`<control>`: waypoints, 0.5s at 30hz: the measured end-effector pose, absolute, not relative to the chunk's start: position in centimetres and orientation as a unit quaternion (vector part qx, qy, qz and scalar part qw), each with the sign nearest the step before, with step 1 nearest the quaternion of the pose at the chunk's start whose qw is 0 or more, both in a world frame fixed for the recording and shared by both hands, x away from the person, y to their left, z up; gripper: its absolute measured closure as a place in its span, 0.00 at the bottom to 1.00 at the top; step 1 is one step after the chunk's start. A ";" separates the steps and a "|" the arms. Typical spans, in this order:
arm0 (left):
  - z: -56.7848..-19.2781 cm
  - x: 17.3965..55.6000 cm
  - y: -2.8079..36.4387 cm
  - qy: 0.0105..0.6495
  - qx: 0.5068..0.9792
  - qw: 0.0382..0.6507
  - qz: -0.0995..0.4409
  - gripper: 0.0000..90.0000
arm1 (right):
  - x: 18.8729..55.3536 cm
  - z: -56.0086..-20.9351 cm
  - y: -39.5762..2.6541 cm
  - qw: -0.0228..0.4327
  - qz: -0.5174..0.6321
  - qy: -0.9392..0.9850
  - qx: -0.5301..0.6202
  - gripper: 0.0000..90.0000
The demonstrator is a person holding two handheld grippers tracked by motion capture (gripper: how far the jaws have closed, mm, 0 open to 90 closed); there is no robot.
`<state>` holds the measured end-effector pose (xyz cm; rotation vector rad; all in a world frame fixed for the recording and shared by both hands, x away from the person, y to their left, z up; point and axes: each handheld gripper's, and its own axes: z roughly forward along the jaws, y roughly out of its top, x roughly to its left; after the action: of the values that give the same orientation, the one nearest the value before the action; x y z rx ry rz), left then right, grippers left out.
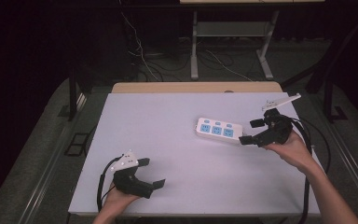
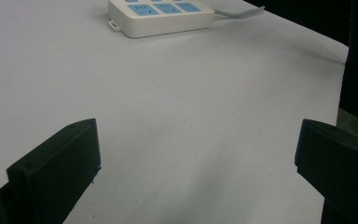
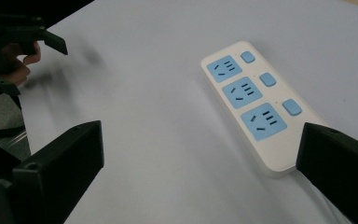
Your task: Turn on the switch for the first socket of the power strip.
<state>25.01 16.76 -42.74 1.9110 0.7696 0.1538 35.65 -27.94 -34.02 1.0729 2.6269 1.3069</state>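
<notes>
White tabletop (image 1: 177,154): I'm hovering my right gripper (image 1: 251,131), jaws spread, beside the power strip's (image 1: 219,129) end; left gripper (image 1: 151,173), also spread, is sitting farther off.

Lab setup: white table (image 1: 177,140), black curtains (image 1: 37,42), floor cables (image 1: 142,56), frame legs (image 1: 194,51).

A white power strip (image 3: 256,108) with three blue sockets and three blue buttons lies on the white table (image 3: 158,116). The right gripper (image 3: 193,163) has its black jaws spread wide, the right-hand one at the strip's near end. Far left, the left gripper (image 3: 16,56) appears blurred, held in a hand (image 3: 25,63).
</notes>
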 end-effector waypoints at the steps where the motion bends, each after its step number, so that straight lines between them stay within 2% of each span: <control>1: -42.8 25.0 16.8 0.320 0.794 0.512 0.064 0.00 | 35.6 -34.0 -27.9 0.009 0.418 0.841 0.343 0.00; 15: -42.8 25.0 16.8 0.320 0.795 0.511 0.063 0.00 | 37.7 -33.6 -27.1 0.009 0.412 0.838 0.358 0.00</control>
<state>25.01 16.75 -42.77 1.9127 0.7712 0.1521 37.74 -27.09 -33.61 1.1182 2.6180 1.2875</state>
